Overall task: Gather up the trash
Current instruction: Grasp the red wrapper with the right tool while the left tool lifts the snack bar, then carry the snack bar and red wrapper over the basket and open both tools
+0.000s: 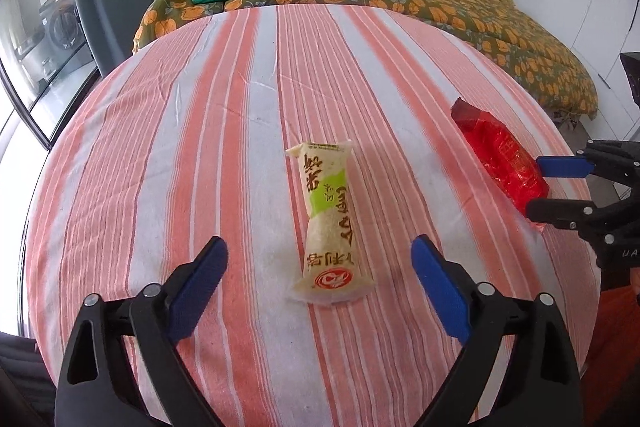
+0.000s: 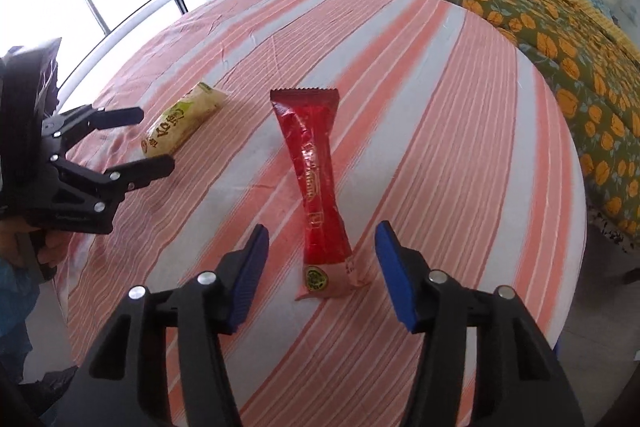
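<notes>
My left gripper (image 1: 319, 259) hangs with jaws spread wide, astride the near end of the cream wrapper (image 1: 329, 227) lying on the striped cloth (image 1: 180, 147), pads not touching it. My right gripper (image 2: 322, 255) also stands open, flanking the near end of the red wrapper (image 2: 316, 183). Risk, as I judge it: thin slick film (both packs look flat) could slide or fold out of the pads, or I snag cloth. Both long axes run away from my fingers, sealed far ends toward the bed (image 1: 460, 7).
</notes>
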`<state>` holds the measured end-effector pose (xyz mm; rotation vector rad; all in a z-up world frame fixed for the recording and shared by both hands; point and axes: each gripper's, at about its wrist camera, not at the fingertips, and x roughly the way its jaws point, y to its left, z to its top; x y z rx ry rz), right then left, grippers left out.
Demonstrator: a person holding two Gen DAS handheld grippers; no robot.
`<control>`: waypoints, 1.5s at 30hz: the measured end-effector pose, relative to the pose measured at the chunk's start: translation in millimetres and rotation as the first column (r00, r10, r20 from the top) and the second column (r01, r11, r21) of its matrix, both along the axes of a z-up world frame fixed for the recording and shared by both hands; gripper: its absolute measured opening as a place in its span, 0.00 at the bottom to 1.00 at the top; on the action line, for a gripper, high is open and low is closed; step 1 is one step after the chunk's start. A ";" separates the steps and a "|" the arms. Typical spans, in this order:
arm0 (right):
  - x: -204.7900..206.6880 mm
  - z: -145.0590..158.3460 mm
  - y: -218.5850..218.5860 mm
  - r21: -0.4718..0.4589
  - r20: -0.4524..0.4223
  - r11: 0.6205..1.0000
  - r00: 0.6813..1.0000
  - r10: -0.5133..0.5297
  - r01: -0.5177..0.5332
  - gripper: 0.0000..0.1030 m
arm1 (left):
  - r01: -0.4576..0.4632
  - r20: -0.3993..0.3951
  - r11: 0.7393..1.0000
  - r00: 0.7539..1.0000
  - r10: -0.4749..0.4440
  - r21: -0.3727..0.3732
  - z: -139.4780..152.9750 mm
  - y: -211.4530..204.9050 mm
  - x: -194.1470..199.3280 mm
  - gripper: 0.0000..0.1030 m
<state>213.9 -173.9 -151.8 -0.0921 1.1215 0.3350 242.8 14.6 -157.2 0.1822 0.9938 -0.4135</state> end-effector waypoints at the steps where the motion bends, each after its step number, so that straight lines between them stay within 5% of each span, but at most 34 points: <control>1: 3.4 -2.3 4.5 -0.025 -0.014 1.000 1.000 0.009 -0.010 0.40 | 0.000 -0.009 1.000 1.000 0.000 0.011 -1.3 -2.4 2.7 0.80; 3: 6.7 -6.5 8.8 -0.064 -0.028 0.998 0.999 0.017 -0.018 0.17 | 0.000 -0.022 0.999 1.000 0.001 0.037 -5.1 -7.6 6.5 0.58; 6: 1.0 0.4 0.9 -0.019 -0.004 1.000 1.000 -0.024 0.024 0.14 | -0.011 -0.008 0.999 1.000 0.012 0.048 -3.1 -8.7 5.1 0.22; 16: -56.0 29.7 -44.3 0.212 0.066 0.969 0.987 -0.147 0.130 0.13 | 0.008 0.116 0.998 0.993 -0.001 -0.058 38.7 -33.4 -67.2 0.19; 32: -125.5 32.9 -95.6 0.245 0.106 0.944 0.961 -0.254 0.222 0.13 | 0.067 0.243 0.997 0.968 -0.059 -0.025 64.4 -106.7 -125.3 0.18; 45: -151.4 25.0 -135.4 0.314 0.073 0.906 0.945 -0.320 0.283 0.13 | 0.149 0.263 0.989 0.954 -0.143 -0.003 65.5 -158.8 -138.0 0.18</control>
